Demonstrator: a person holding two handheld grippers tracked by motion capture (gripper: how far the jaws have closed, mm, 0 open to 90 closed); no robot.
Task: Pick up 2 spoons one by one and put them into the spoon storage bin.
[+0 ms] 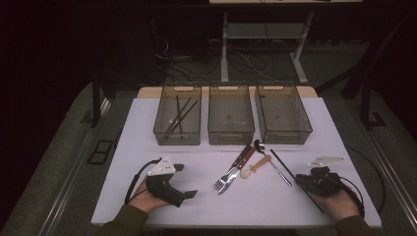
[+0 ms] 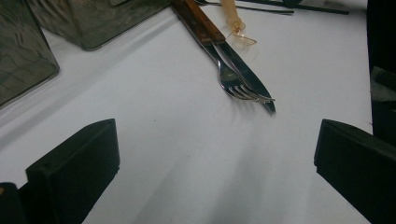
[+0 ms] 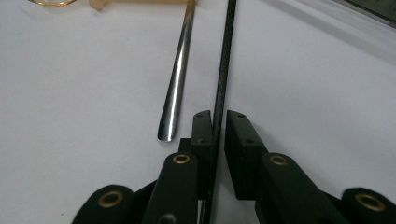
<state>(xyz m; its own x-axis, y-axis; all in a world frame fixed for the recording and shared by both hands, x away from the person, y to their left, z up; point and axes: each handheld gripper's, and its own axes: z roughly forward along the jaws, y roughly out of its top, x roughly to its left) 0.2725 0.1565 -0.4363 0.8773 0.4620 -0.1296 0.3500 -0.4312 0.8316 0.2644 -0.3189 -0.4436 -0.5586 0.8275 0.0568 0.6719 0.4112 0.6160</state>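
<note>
High view: white table (image 1: 147,196) fills centre of frame, three clear bins in a row at upper centre. Left bin (image 1: 177,114) holds thin dark sticks; middle bin (image 1: 231,114) and right bin (image 1: 283,113) sit beside it. Below the bins, centre of frame: fork (image 1: 227,176) and knife (image 1: 237,172) lie side by side, touching, wooden handles toward the bins. Just right of them a small pale spoon (image 1: 255,167), then a metal spoon (image 1: 270,161), then a black chopstick (image 1: 295,179) running diagonally down-right. Left gripper (image 1: 183,181) at lower left, held in a hand, jaws wide apart, nothing between them. Right gripper (image 1: 299,180) at lower right, on the chopstick's lower part.

Left gripper view: both jaws at the bottom corners, wide gap w/ bare table between. Fork (image 2: 236,81) and knife (image 2: 243,74) at upper centre, well apart from jaws. Pale spoon (image 2: 235,25) at top, bin corners at upper left.

Right gripper view: jaws nearly together, chopstick (image 3: 224,60) running up centre of frame btw the pads, pinched. Metal spoon handle (image 3: 176,84) just left of it, not touching the jaws. Pale spoon (image 3: 140,3) along top edge.
</note>
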